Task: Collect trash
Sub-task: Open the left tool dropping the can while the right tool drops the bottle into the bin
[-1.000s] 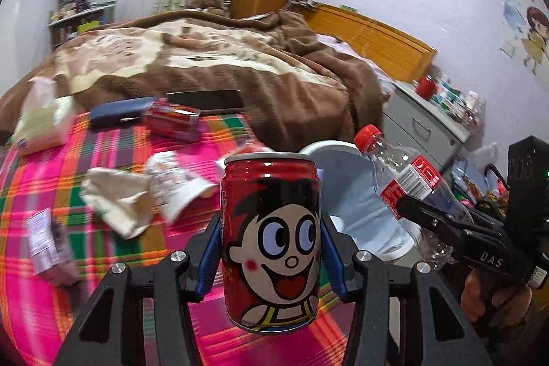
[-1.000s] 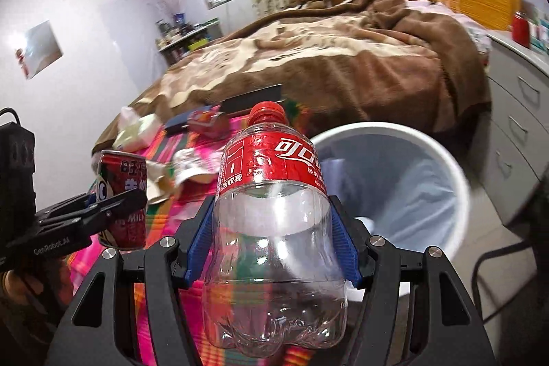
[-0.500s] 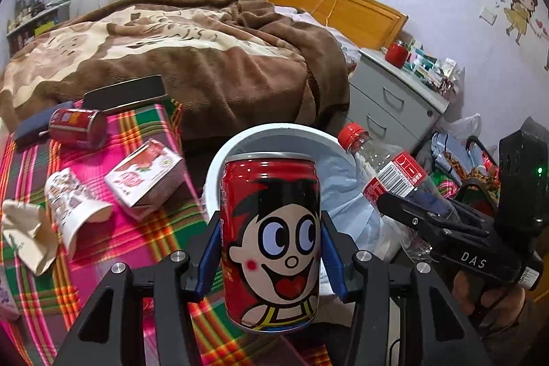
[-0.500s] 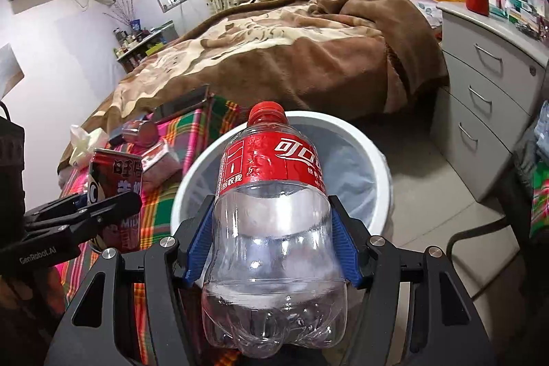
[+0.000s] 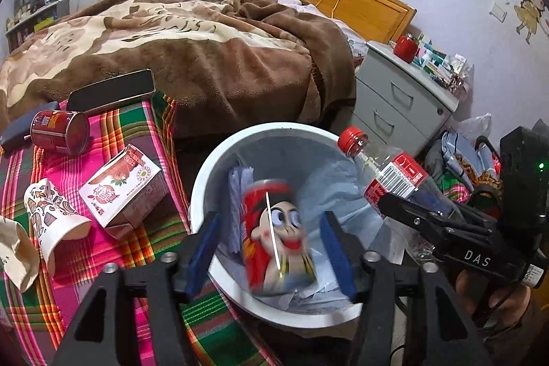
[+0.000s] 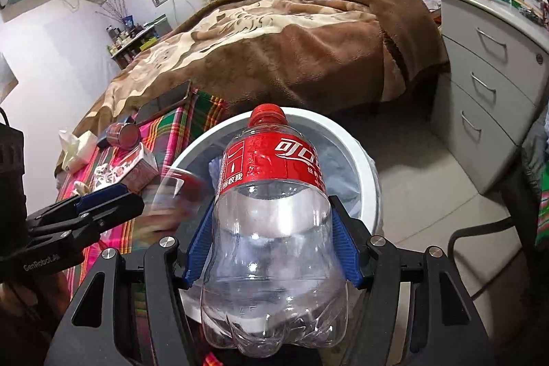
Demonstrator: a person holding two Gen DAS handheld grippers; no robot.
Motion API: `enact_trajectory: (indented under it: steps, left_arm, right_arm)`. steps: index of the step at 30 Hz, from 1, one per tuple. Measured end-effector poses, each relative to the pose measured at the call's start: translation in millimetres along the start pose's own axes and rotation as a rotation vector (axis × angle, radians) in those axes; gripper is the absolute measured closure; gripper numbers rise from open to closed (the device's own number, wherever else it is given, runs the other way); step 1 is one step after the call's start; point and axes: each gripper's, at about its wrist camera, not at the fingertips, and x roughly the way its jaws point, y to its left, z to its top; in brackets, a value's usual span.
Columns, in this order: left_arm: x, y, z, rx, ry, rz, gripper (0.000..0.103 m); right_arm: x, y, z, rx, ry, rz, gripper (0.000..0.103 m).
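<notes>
My left gripper (image 5: 271, 249) now stands spread, the red can (image 5: 278, 235) freed and blurred inside the white bin (image 5: 202, 187), while my right gripper (image 6: 272, 249) still pinches the clear bottle (image 6: 271, 228).

Your left gripper (image 5: 271, 249) is matte black with blue ribbed pads (image 5: 202, 249) and silver screws (image 5: 168, 258); its side reads "GenRobot.AI". Your right gripper (image 6: 272, 249) matches, marked "DAS", with a barcode sticker and a green light on its housing. Your bare hand (image 5: 494, 297) wraps its handle.
</notes>
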Motion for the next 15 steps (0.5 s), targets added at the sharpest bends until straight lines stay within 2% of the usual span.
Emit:
enact_trajectory:
  steps: [15]
  left_arm:
    - [-35,15,-16,-0.027,-0.038,0.024,0.040]
  right_arm:
    - [-11,10,-9,0.022,-0.043,0.037,0.038]
